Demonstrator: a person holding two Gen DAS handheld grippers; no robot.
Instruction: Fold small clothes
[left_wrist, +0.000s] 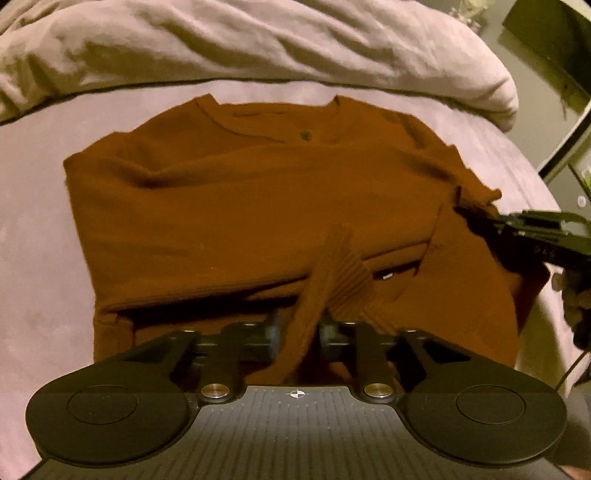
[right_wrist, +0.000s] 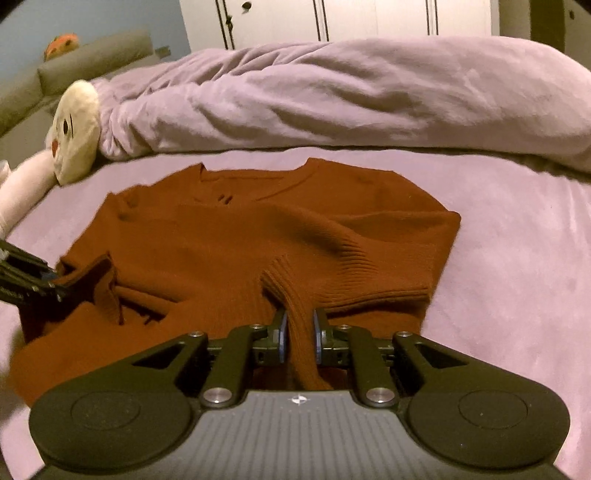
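1. Left wrist view showed us the rust-brown sweater (left_wrist: 258, 206) lying flat on the lilac bed sheet (left_wrist: 40, 229), neckline at the far edge and sleeves folded across the body.
2. We held the left gripper (left_wrist: 297, 328) clamped on a ribbed fold at the sweater's near hem, with the cloth pinched between the two pads.
3. From that same view, the right gripper (left_wrist: 476, 218) sat at the sweater's right edge, its tips pressed against a small raised flap of knit.
4. Seen from the right wrist, the sweater (right_wrist: 229, 243) lay the same way, and our right gripper (right_wrist: 299, 332) was closed tight on a ribbed strip of the hem that rose between its blue-padded fingers (right_wrist: 282, 334).
5. There the left gripper (right_wrist: 55, 286) gripped a dark fold at the sweater's left edge.
6. Beyond the sweater's neckline lay a bunched lilac duvet (right_wrist: 332, 92).
7. Left of the neckline, beside the duvet, a cream plush toy (right_wrist: 75, 133) rested on the sheet.
8. Behind the duvet, farthest from the sweater, stood white wardrobe doors (right_wrist: 369, 18).
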